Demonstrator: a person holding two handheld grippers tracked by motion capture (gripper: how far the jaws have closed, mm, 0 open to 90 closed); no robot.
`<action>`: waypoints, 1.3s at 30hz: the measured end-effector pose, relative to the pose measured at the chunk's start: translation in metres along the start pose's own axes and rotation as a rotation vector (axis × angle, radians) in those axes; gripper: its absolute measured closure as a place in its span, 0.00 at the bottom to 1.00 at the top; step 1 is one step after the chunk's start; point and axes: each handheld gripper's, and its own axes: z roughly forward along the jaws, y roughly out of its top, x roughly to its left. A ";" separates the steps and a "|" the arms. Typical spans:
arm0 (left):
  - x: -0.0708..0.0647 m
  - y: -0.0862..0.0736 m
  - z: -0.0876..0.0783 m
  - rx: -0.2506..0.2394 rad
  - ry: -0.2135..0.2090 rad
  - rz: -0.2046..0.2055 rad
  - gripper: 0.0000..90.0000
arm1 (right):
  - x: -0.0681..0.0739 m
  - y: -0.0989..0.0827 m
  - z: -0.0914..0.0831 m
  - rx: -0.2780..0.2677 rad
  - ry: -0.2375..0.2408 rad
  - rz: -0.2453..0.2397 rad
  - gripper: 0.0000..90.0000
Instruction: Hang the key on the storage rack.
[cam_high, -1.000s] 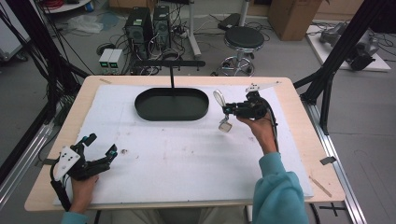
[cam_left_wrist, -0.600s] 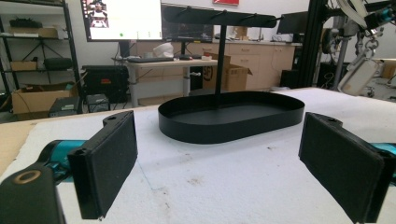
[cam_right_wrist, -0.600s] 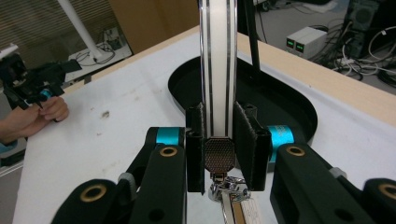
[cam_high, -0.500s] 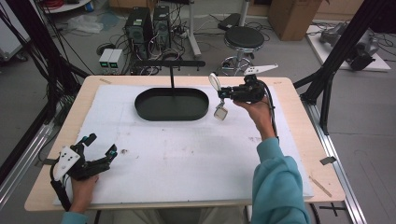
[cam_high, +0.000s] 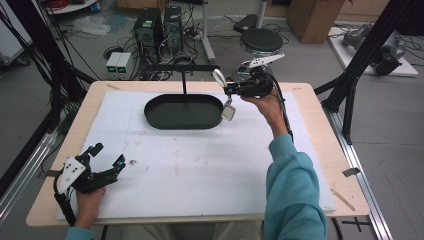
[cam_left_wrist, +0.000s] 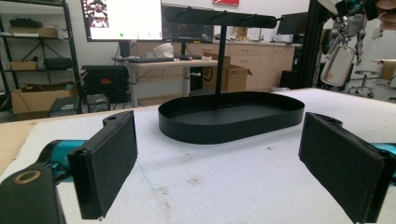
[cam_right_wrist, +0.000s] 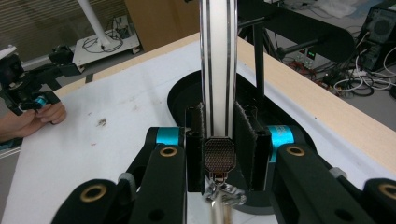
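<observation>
Now the right gripper (cam_high: 226, 89) pinches a keychain strap (cam_right_wrist: 218, 60), jaws pressed flat on both sides of the band. It hangs just above the right end of the tray (cam_high: 183, 121), by the tip of the stand's crossbar (cam_high: 181, 67) — likely lifted to hook it there. Strap's long axis runs out ahead of the jaws; a pale tag (cam_high: 228, 112) dangles below. Left gripper (cam_high: 106, 160), well off the tray at the near edge, rests spread and empty.

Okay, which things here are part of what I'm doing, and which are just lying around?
In use: right tool clamped on the white strap with hanging tag; black tray stand.
Lying about: idle open left tool, computer towers, stool, cardboard box.
</observation>
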 end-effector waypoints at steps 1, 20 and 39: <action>0.000 0.000 0.000 0.002 0.000 0.003 0.13 | 0.000 0.000 0.002 0.003 0.004 0.017 0.84; 0.000 0.000 0.000 -0.001 0.000 0.004 0.13 | -0.021 -0.010 0.033 0.034 0.012 0.070 0.84; 0.000 0.000 0.000 -0.002 -0.001 0.007 0.13 | -0.033 -0.003 0.043 0.052 -0.013 0.096 0.84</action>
